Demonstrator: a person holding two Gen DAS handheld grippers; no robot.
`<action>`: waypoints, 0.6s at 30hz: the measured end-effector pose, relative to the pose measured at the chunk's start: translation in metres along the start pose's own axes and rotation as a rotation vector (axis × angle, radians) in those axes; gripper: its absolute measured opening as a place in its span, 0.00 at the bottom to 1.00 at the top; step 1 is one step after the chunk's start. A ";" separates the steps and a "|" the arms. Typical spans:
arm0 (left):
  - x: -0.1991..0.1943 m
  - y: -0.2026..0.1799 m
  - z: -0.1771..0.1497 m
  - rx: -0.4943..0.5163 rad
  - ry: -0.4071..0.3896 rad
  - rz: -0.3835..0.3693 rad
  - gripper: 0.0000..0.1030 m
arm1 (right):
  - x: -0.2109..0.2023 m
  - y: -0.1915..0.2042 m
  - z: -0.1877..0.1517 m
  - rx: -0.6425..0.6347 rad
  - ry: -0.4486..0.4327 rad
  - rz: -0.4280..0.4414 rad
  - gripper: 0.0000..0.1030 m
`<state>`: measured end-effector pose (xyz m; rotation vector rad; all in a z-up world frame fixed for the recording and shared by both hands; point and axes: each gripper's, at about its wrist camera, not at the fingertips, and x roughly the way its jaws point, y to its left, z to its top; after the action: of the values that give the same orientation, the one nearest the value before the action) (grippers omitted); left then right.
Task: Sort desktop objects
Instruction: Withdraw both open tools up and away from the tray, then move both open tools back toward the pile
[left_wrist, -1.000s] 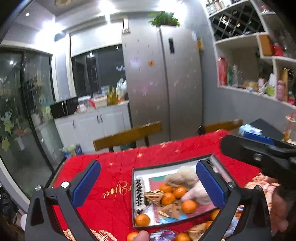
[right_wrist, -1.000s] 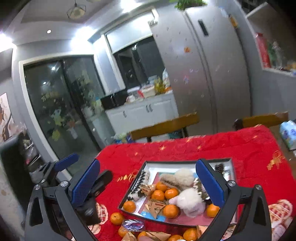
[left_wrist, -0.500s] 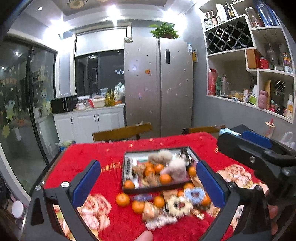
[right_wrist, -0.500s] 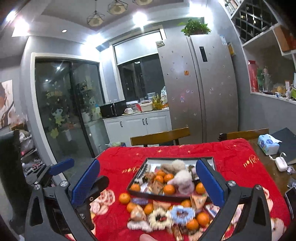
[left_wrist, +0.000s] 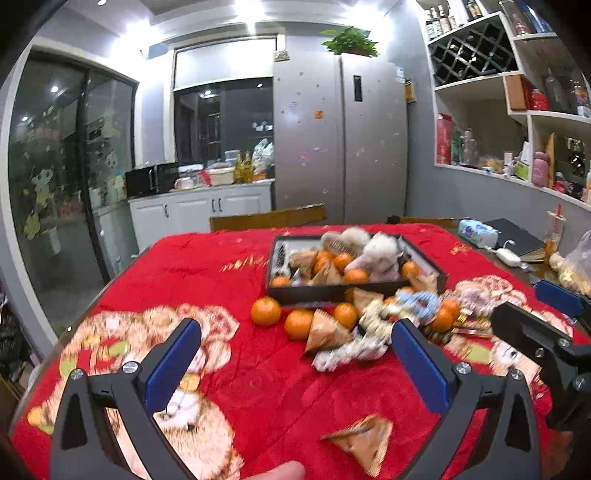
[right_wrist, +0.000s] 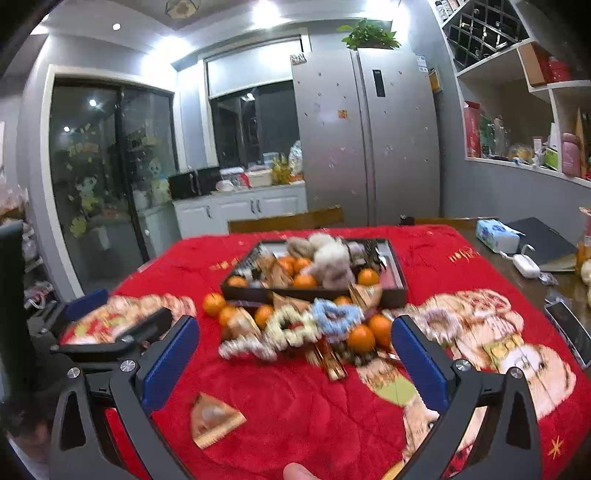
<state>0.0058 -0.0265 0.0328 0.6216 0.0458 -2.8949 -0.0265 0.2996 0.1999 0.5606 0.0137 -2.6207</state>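
Your left tongs (left_wrist: 295, 354) and right tongs (right_wrist: 295, 350) both gape wide, empty, above the red-quilted worktop (left_wrist: 229, 269). The shallow black rectangular tray (right_wrist: 314, 293) of oranges sits toward the worktop's far edge, more small oranges (left_wrist: 265, 311) scattered just before it.

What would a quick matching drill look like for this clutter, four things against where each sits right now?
Things:
1. fluffy white pom-pom
2. blue scrunchie
3. lone triangular packet
4. tissue pack

Places:
A. on the bare wooden table, off the red cloth
B. inside the dark tray
C. alone on the red cloth, nearest the grippers
D. in the pile just in front of the tray

Pairs: 1-B, 2-D, 3-C, 4-A
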 end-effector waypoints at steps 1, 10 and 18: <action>0.002 0.002 -0.004 -0.004 0.007 0.000 1.00 | 0.002 0.000 -0.006 -0.001 0.006 -0.007 1.00; 0.020 0.012 -0.029 -0.015 0.030 0.017 1.00 | 0.015 0.002 -0.032 -0.023 0.022 -0.053 1.00; 0.025 0.011 -0.030 -0.010 0.051 0.018 1.00 | 0.037 0.001 -0.033 -0.020 0.093 -0.097 1.00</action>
<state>-0.0020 -0.0396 -0.0048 0.6910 0.0607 -2.8597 -0.0436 0.2855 0.1557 0.6906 0.0992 -2.6826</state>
